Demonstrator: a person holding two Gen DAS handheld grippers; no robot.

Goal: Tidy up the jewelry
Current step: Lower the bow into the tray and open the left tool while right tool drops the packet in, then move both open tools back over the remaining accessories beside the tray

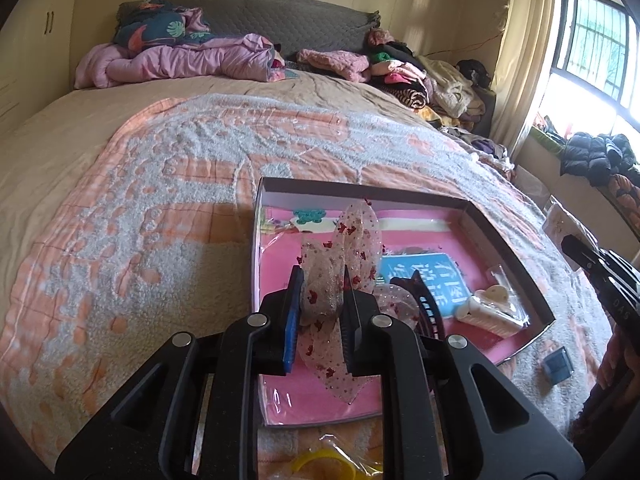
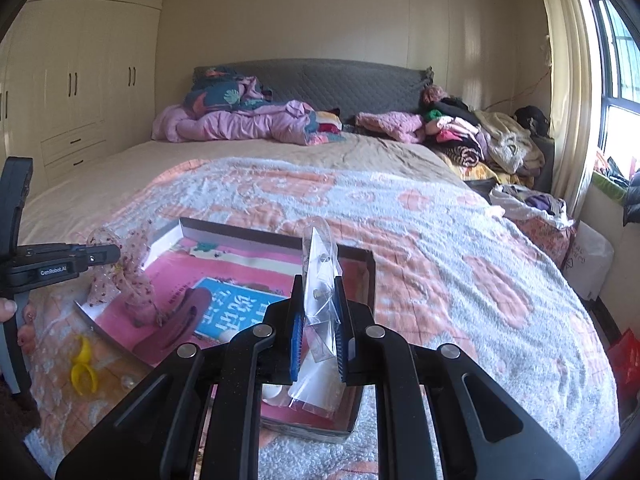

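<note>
Up close in the left wrist view, the left gripper (image 1: 320,296) is closed on a sheer bow (image 1: 340,264) dotted with red, its loops standing up above the blue-padded fingers (image 1: 294,312) and a tail hanging below them. The bow hangs over a shallow box (image 1: 508,216) with a pink lining that lies on the bed (image 1: 160,184). Inside the box are a blue card (image 1: 424,276), a dark hair claw (image 1: 424,304) just right of the gripper, and a cream claw clip (image 1: 494,312) in clear wrap near the right wall. A yellow ring (image 1: 320,466) lies on the blanket at the bottom edge, and a small blue square (image 1: 557,365) sits outside the box at the right. The right gripper (image 1: 576,250) shows at the right edge with a clear packet (image 1: 560,220) at its tip.

Over in the right wrist view, the right gripper (image 2: 318,316) is clamped on the clear packet (image 2: 320,268), which stands upright between the pads with small metal pieces inside, above the box's (image 2: 366,276) near right corner. The left gripper (image 2: 106,255) reaches in from the left, held by a hand (image 2: 10,308), with the bow (image 2: 128,280) drooping from its tip over the box's left edge. The yellow ring (image 2: 83,372) lies on the blanket left of the box
</note>
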